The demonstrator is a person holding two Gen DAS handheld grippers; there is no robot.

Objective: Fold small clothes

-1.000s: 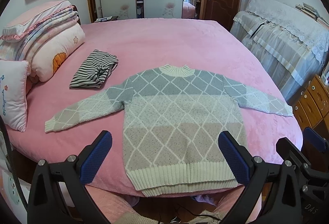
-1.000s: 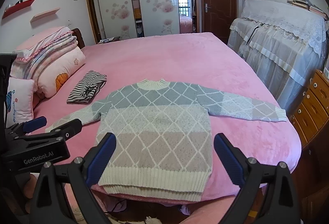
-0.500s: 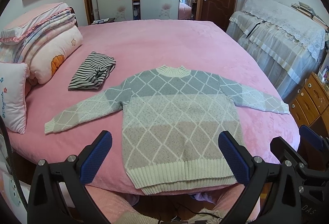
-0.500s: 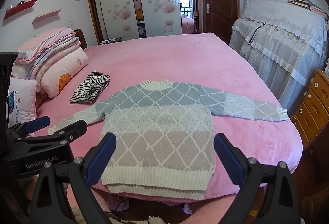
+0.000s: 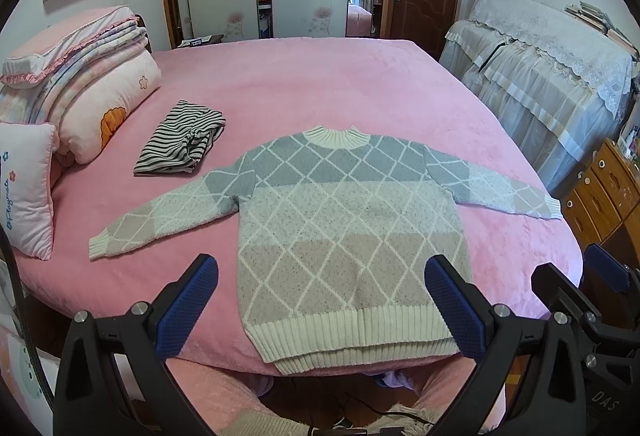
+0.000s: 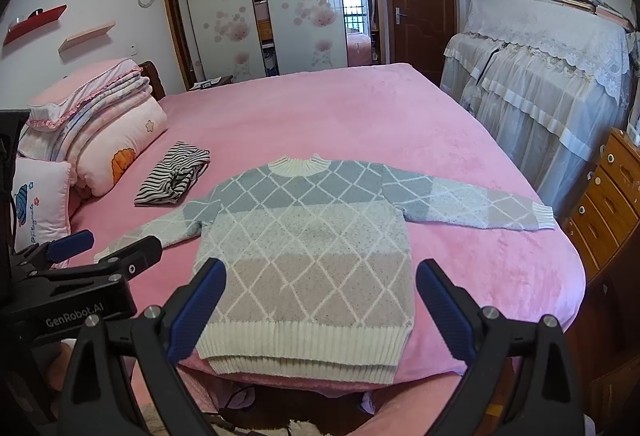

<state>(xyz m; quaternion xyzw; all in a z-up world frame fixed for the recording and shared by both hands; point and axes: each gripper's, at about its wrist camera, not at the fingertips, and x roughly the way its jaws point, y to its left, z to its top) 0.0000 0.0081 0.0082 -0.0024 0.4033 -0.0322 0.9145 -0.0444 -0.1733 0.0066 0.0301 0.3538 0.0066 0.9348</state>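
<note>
A bed (image 5: 320, 83) covered in a pink plush blanket carries 1 knit sweater (image 5: 344, 228) laid flat, both sleeves spread out and its cream hem at the near edge. Just beyond the left sleeve lies 1 folded striped garment (image 5: 180, 149), apart from the sweater. At the left edge sit a stack of folded quilts (image 5: 80, 83) and 1 small white cushion (image 5: 26, 191).

Sweater's (image 6: 304, 236) far-left cuff — behind the left claw (image 6: 100, 256) — and the hem's underside, out of sight
</note>
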